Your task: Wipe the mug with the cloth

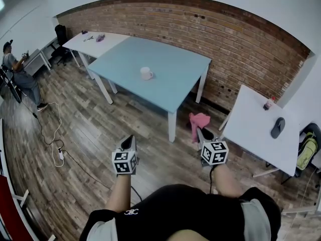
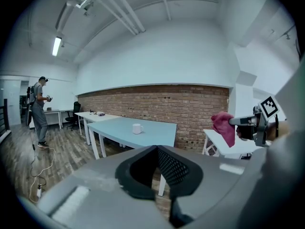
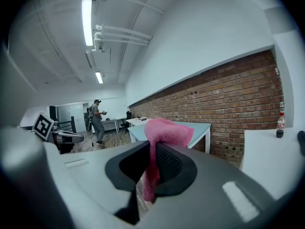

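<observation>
1. Nothing of the wiping itself is done yet, as I judge it. The light blue bench (image 1: 173,92) stands well ahead of me across the wooden floor (image 1: 85,134), and both of my tools are short of it.
2. My right gripper (image 3: 152,149) has its share ready. Its fingers are clamped on the pink cloth (image 3: 167,130), which bunches above them and trails down between them.
3. My left gripper (image 2: 156,150) carries nothing, and its fingers are pressed together tip to tip.
4. That cloth hangs in the air over the floor, near the bench's front leg in the head view and well apart from what it must clean.
5. On the bench, alone near its middle, the white mug (image 1: 146,73) stands upright with neither tool touching it.
6. Left for me, I reckon, is the whole approach to the bench. After that I probably steady the mug with the empty tool and rub the cloth over it.
</observation>
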A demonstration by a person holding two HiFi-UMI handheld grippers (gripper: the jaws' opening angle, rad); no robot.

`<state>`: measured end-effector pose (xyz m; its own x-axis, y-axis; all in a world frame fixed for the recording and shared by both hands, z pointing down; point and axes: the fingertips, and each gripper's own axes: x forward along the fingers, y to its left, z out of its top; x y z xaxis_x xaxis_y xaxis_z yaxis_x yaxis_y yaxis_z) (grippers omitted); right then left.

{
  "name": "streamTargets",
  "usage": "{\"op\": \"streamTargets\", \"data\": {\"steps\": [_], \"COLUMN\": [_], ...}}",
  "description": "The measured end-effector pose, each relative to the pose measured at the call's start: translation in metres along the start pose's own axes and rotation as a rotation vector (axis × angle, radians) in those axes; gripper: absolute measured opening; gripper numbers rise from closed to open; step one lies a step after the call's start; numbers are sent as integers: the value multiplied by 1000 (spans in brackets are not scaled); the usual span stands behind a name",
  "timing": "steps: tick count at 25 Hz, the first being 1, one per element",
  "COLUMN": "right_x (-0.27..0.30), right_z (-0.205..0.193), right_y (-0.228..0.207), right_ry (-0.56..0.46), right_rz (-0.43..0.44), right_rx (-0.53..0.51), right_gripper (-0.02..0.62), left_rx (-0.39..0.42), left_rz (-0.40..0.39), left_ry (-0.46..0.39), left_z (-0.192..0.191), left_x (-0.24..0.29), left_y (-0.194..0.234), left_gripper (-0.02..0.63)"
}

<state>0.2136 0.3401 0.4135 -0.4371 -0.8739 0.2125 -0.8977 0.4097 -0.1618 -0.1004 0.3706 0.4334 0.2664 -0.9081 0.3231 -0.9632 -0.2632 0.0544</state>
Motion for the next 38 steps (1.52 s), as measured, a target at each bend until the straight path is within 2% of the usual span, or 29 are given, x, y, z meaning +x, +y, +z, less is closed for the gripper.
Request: {"op": "streamTargets", "data": {"steps": [12, 17, 22, 28, 38], "right_x": [21, 28, 40, 71, 177], "right_z": [-18, -27, -31, -29, 3], "right_y": [55, 65, 60, 49, 10], "right_ry": [20, 57, 83, 72, 35], "right_rz": [-38, -34, -31, -28, -10], "right_rx": [-35, -57, -101, -95, -68], "right_gripper": [38, 38, 38, 38, 38], "left_rx": [-19, -47, -49, -32, 49], "left_rz": [-59, -47, -42, -37, -30], "left_ry": [-5, -11, 7, 8, 21], "left_z": [-12, -17, -23, -22, 14], "left_x": [-3, -3, 3, 28, 115], "left_y": [60, 83, 94, 106, 129], "left_gripper": [2, 2, 2, 2, 2]}}
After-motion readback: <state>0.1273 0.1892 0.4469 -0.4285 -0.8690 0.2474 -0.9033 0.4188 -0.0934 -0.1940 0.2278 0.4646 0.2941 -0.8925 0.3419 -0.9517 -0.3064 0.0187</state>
